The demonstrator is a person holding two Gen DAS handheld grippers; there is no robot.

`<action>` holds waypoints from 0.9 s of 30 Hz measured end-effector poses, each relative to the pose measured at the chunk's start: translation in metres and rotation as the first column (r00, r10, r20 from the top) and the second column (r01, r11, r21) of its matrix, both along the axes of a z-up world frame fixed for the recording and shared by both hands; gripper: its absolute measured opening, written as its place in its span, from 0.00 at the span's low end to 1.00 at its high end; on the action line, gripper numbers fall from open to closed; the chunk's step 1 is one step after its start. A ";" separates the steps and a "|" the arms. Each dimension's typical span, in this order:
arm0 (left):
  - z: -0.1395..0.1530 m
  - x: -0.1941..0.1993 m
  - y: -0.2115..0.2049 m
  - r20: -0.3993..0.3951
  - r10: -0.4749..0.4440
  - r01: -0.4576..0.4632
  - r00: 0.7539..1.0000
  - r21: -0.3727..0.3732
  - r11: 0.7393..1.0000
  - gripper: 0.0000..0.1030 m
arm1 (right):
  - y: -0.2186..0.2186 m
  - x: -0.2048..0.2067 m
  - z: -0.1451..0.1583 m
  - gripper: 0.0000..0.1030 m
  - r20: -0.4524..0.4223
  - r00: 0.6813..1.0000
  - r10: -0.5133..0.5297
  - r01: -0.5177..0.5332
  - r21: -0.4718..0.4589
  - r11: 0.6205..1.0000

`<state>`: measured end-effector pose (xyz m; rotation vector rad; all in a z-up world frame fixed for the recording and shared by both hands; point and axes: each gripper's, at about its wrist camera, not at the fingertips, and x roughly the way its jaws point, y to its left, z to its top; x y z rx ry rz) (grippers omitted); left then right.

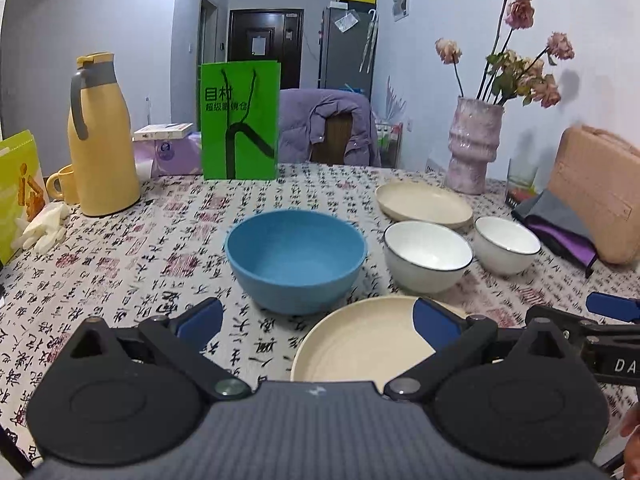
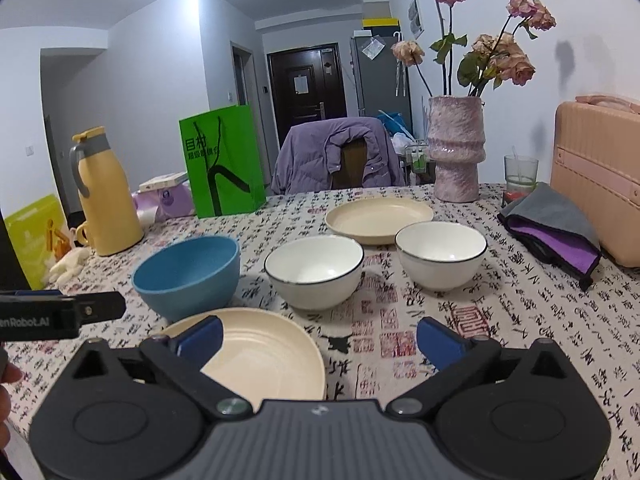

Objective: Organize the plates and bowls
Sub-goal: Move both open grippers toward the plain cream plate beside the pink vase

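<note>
Tablecloth [image 1: 160, 240] stock, unsorted: blue bowl [image 1: 296, 258] at twelve o'clock of my empty left gripper [image 1: 318, 322], near plate [image 1: 360, 346] beneath, two white bowls [image 1: 428, 256] and far plate [image 1: 424, 202] at one o'clock; my right gripper [image 2: 318, 338] likewise spread, nothing stacked yet.

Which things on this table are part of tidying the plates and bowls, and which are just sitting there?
Part of the job:
- round blue bowl
- two white bowls with dark rims
- near cream plate
- far cream plate

Just lying about:
- yellow jug with grey handle
- green paper bag
- pink vase of dried flowers
- peach case
</note>
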<state>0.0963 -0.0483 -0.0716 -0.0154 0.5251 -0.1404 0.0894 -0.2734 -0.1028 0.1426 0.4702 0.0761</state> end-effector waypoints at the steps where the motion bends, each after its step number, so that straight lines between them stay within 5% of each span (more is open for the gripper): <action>1: 0.002 0.000 -0.001 0.002 -0.001 0.001 1.000 -0.001 1.000 1.00 | -0.003 0.001 0.002 1.00 0.002 1.000 -0.002 0.002 0.009 1.000; 27: 0.052 0.031 -0.035 0.072 -0.003 0.008 0.997 -0.070 0.998 1.00 | -0.051 0.050 0.050 1.00 -0.035 0.998 -0.055 0.058 0.102 0.993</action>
